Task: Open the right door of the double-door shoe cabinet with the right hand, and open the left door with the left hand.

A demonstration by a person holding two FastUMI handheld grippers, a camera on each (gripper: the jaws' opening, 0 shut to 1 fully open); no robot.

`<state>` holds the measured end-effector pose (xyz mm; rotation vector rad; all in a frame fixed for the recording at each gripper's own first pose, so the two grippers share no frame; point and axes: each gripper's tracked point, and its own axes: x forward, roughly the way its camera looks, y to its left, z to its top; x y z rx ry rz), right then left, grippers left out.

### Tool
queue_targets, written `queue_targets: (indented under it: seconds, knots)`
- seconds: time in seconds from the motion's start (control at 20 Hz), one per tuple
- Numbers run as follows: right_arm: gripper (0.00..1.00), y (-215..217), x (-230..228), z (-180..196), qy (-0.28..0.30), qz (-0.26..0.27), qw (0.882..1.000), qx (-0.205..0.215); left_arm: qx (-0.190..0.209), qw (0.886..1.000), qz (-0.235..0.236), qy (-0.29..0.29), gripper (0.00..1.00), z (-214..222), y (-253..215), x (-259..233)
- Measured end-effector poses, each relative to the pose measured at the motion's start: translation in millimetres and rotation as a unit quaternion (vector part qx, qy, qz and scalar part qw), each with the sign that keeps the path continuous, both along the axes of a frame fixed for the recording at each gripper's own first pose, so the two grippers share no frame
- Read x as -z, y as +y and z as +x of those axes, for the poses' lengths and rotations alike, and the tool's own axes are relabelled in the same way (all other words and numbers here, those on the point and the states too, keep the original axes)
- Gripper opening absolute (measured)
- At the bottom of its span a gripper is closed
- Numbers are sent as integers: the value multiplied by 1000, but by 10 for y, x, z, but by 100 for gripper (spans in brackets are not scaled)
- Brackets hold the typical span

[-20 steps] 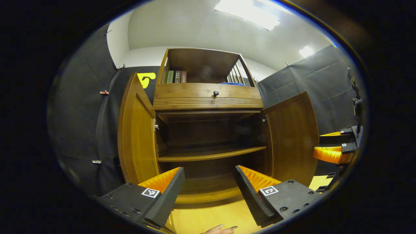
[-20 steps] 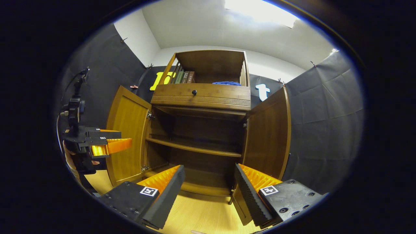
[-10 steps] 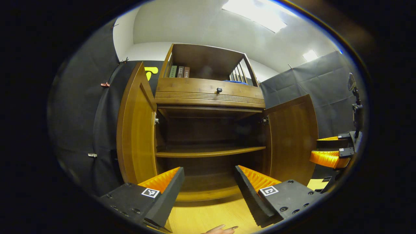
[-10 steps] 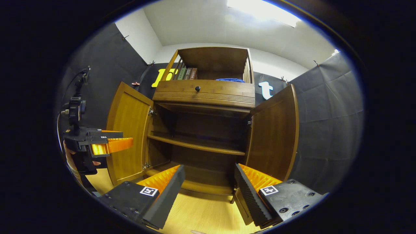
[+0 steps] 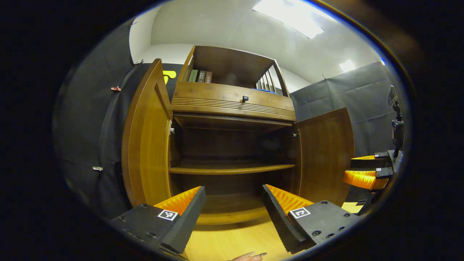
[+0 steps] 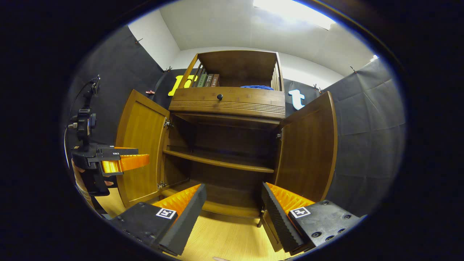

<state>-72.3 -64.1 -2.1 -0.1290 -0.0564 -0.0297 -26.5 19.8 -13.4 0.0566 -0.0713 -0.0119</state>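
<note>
- Brown wood fills the middle of both views: the shoe cabinet (image 5: 232, 145) stands with its left door (image 5: 146, 137) and right door (image 5: 326, 152) both swung wide, so the opening step looks finished on each side.
- The left gripper (image 5: 233, 203), at the bottom centre of the left gripper view, has its fingers spread apart with nothing between them, clear of the doors.
- The right gripper (image 6: 233, 203), at the bottom centre of the right gripper view, is likewise spread and empty; the right door (image 6: 308, 145) stands just above and behind its right finger.
- As a judgement, little is left but to draw both grippers back without knocking the door edges.
- Inside, the lower compartment holds one shelf (image 6: 217, 163), bare as far as the shadow lets me see.
- The open top box, upper centre, holds a few books (image 6: 208, 79) upright at its left and a blue cloth (image 6: 257, 87) at its right; the drawer (image 6: 228, 101) beneath is closed.
</note>
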Motion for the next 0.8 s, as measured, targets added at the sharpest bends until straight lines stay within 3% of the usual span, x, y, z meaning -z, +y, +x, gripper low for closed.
queue_targets:
  seconds: [0.55, 0.6, 0.65, 0.8]
  knots:
    - [98, 7, 20, 46, 5, 5, 1000, -5, 1, 1000, 8, 1, 99, 41, -20, -18]
    - [98, 11, 24, 53, 7, 6, 1000, -6, 1, 1000, 7, 1, 96, 49, -24, -17]
    - [98, 16, 23, 62, 8, 6, 1000, -8, 2, 1000, 6, 2, 99, 65, -24, -22]
    - [98, 9, 25, 66, 9, 6, 1000, -6, 6, 1000, 2, 5, 96, 100, -60, -5]
